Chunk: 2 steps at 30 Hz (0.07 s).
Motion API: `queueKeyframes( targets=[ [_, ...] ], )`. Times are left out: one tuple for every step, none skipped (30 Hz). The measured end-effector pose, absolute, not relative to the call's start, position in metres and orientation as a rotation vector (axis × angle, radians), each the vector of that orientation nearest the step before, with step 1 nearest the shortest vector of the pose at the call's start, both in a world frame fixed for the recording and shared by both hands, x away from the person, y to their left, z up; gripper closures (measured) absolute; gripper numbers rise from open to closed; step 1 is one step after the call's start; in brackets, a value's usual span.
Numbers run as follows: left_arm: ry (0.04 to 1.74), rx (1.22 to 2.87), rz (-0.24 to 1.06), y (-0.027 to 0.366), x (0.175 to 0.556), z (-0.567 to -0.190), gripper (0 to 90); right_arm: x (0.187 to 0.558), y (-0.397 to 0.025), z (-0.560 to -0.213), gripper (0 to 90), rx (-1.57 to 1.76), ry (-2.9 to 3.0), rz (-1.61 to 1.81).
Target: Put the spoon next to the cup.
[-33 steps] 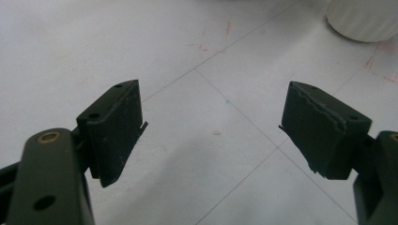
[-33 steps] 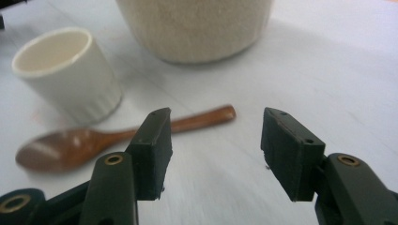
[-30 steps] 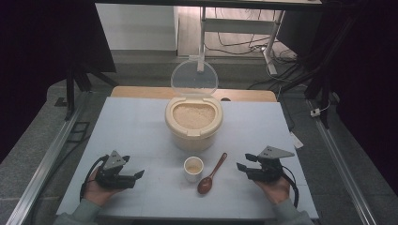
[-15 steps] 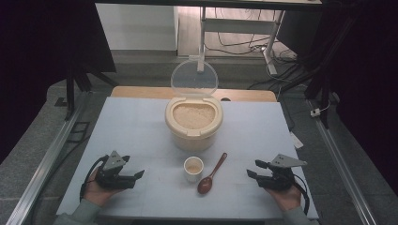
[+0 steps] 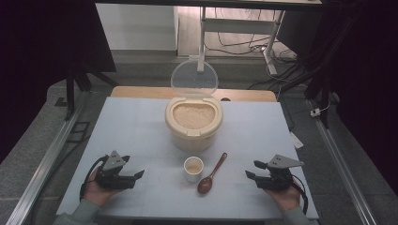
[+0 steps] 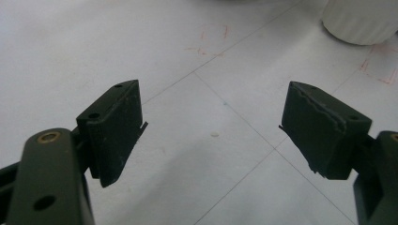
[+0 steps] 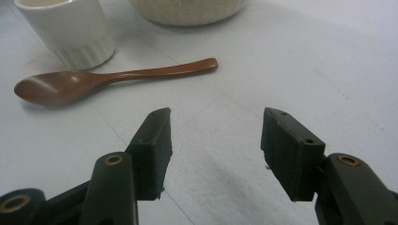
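A cream rice container (image 5: 193,123) stands at the table's middle, its clear lid (image 5: 194,79) tipped up behind it and rice showing inside. In front of it sits a small white cup (image 5: 193,168) (image 7: 70,33), and a brown wooden spoon (image 5: 211,174) (image 7: 103,78) lies just right of the cup, bowl toward me. My left gripper (image 5: 138,176) (image 6: 213,136) rests open on the table at the front left, pointing toward the cup (image 6: 361,21). At the front right my right gripper (image 5: 251,171) (image 7: 216,150) is open too, aimed at the spoon, nothing between its fingers.
The pale blue table top (image 5: 263,131) ends at a wooden strip (image 5: 141,92) at the back. Metal rails (image 5: 42,168) run along both sides. A desk frame and cables (image 5: 244,33) stand on the floor beyond.
My right gripper has drawn back toward me and a little to the right, settling lower on the table. The left gripper has stayed put.
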<state>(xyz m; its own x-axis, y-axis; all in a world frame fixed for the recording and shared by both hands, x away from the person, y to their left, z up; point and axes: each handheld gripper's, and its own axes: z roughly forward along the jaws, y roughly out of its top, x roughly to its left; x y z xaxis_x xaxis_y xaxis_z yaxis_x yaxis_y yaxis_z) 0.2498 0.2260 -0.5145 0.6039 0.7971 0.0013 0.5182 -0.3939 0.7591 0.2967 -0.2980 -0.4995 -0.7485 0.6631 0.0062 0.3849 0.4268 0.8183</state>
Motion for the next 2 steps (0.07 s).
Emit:
queueKeyframes(
  targets=[
    [1.035, 2.084, 0.478, 0.2261, 0.2498, -0.5145, 20.8, 0.2966, -0.2981, -0.4996, 43.4, 0.900, 2.369, 1.234],
    [1.036, 2.083, 0.478, 0.2260, 0.2498, -0.5146, 20.8, 0.2966, -0.2980, -0.4996, 43.4, 0.899, 2.369, 1.233]
  ],
)
